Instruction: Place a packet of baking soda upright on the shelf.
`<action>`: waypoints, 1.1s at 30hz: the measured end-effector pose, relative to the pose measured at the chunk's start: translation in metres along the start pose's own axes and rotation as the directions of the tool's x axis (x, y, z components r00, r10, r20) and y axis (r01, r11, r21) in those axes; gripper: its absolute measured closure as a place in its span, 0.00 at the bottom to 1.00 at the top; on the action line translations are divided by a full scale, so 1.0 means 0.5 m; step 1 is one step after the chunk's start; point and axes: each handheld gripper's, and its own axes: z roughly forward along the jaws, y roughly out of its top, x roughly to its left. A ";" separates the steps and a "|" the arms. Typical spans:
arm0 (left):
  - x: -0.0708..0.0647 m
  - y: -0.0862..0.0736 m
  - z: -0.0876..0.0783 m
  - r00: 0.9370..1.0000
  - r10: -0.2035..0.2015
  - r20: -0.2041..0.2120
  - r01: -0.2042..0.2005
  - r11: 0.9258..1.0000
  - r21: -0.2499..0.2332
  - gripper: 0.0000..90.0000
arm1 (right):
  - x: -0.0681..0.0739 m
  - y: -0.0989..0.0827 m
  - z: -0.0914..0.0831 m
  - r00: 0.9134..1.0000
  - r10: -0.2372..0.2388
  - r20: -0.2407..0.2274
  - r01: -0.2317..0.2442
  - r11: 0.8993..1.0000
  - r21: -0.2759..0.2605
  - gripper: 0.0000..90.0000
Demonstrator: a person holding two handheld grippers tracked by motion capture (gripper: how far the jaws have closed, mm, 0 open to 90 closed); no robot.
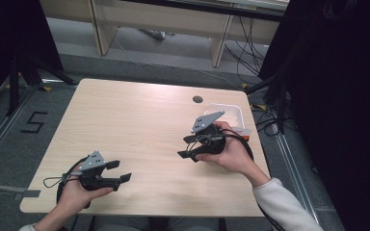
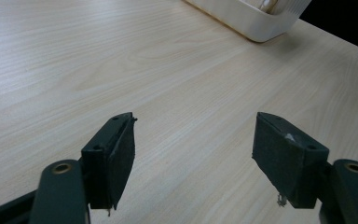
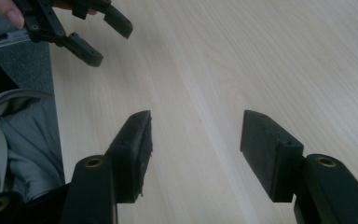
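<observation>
Two claws, both released, nothing between the jaws of either. My left claw [image 1: 119, 172] hovers over the near-left part of the surface [image 1: 135, 120], jaws spread, pointing toward the right edge. My right claw [image 1: 188, 147] is held over the right half of the surface, jaws also spread, pointing back toward the left edge.

The thing nearest to hand is the white tub [image 1: 227, 115], sitting at the far-right corner of the surface, close to the right edge. It lies just behind my right hand [image 1: 231, 151], so the right claw faces away from it. The right claw is much the nearer of the two; the left is well apart from the tub, across most of the surface.

In the left gripper view the tub [image 2: 251, 18] sits ahead and somewhat right of the line between the jaws, its near wall running slantwise. Something pale lies inside it; I cannot tell what.

Judgement: any grab at the tub belongs to the right claw, which must first swing round toward the far-right corner. The left claw already faces it but would have a long reach.
</observation>
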 end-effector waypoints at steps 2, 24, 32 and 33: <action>-0.001 0.000 -0.001 1.000 -0.004 -0.006 0.004 1.000 0.006 0.32 | 0.012 -0.008 0.008 1.000 0.014 0.005 -0.014 1.000 0.008 0.49; 0.002 0.001 -0.001 1.000 0.022 0.000 -0.022 1.000 0.008 0.32 | 0.060 -0.113 0.090 0.998 0.062 -0.022 -0.062 0.998 -0.006 0.48; 0.000 0.000 -0.001 1.000 0.017 0.004 -0.017 1.000 0.010 0.32 | 0.064 -0.155 0.115 0.997 0.074 -0.020 -0.074 0.997 0.009 0.48; -0.001 -0.001 0.000 1.000 0.008 0.004 -0.008 1.000 0.012 0.32 | 0.064 -0.161 0.118 0.997 0.070 -0.013 -0.070 0.998 0.006 0.48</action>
